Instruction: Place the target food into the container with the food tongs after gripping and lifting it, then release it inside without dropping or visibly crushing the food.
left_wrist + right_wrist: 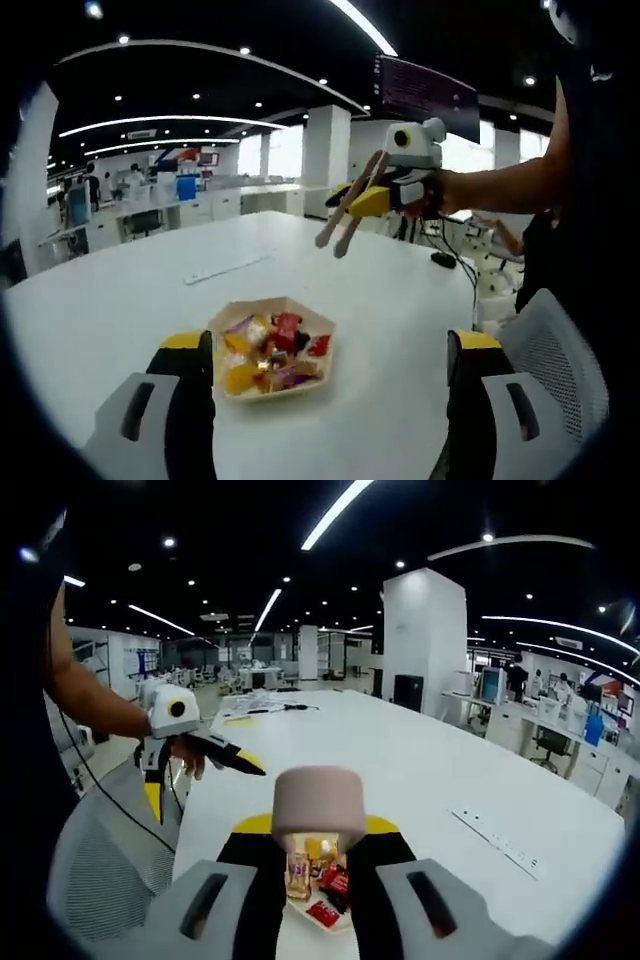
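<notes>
Your left gripper (330, 385) has its jaws spread wide with nothing in them. They hang over the white worktop (120, 300), one on each side of the container (271, 350). The container is a tan paper tray full of wrapped snacks (285, 335). Your right gripper (372, 200) has its jaws squeezed on the wooden food tongs (348, 212). It holds them up in the air, well behind the container. The tong tips are apart and hold no food.
</notes>
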Motion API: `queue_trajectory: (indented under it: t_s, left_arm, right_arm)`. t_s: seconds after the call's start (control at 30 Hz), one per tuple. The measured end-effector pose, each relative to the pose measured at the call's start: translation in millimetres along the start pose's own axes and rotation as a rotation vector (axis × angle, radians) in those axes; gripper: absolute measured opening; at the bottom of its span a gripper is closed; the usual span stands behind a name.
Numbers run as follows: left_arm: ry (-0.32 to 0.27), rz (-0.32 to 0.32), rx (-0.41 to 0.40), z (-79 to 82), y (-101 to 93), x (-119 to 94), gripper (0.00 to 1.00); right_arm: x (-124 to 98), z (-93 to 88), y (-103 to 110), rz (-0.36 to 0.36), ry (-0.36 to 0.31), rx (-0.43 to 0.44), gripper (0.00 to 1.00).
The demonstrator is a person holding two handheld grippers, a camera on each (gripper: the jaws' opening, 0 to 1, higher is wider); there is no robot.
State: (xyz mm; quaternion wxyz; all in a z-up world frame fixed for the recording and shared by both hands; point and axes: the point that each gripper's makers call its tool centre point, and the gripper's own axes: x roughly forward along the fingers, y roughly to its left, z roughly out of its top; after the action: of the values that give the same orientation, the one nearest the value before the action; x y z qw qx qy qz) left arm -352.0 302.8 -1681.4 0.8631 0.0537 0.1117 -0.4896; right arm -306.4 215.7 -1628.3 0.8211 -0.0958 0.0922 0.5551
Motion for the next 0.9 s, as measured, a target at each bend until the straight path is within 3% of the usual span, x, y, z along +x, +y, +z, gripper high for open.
queue_trajectory:
  t_s: [0.23, 0.37, 0.47, 0.77, 0.9]
  left_arm:
    - [0.046, -0.079, 0.062, 14.5, -10.9, 30.0, 0.80]
    - [0.038, -0.136, 0.073, 30.0, -23.0, 45.5, 0.76]
    - [0.039, -0.179, 0.075, 37.8, -30.5, 53.4, 0.67]
    - [0.082, -0.236, 0.100, 39.5, -41.4, 60.0, 0.45]
    - [0.074, -0.247, 0.098, 43.5, -40.7, 63.5, 0.49]
  right_arm:
    - [-6.6, 10.4, 19.0, 0.050, -0.057, 0.014, 0.21]
    - [-7.9, 10.4, 30.3, 0.085, -0.086, 0.033, 0.21]
    - [-7.5, 13.5, 36.8, 0.109, -0.106, 0.045, 0.21]
    - [-8.2, 19.7, 40.4, 0.127, -0.129, 0.047, 0.21]
    - [-8.4, 21.9, 47.9, 0.162, -0.144, 0.056, 0.21]
